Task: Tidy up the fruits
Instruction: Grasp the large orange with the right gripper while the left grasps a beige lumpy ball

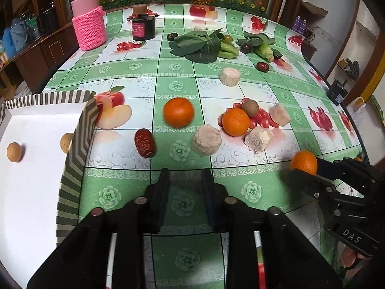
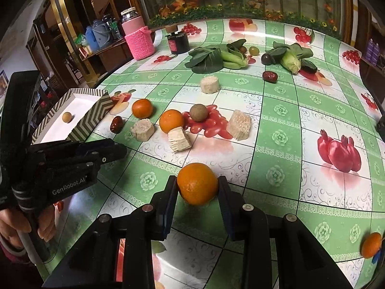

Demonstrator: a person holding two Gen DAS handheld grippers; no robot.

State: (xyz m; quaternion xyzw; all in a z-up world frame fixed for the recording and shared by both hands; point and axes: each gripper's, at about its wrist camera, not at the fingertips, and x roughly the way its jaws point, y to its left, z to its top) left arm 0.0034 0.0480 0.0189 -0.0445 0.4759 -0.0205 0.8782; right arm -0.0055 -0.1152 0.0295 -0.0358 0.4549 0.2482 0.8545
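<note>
An orange [image 2: 197,184] near the counter's [image 2: 276,144] front edge is clamped by the right hand-held gripper [image 2: 197,192]; being round, it could slip out if lifted hastily, while the left hand-held gripper [image 1: 184,200] is held narrowly parted on nothing

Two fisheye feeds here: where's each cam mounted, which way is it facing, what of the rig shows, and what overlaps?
Left wrist: on the left gripper, looking down along empty fingers at the fruit-print table and striped box; right gripper enters at right.
Right wrist: on the right gripper, clamped on an orange; left gripper and hand at left.
Shared: table, box, that orange, red date.
</note>
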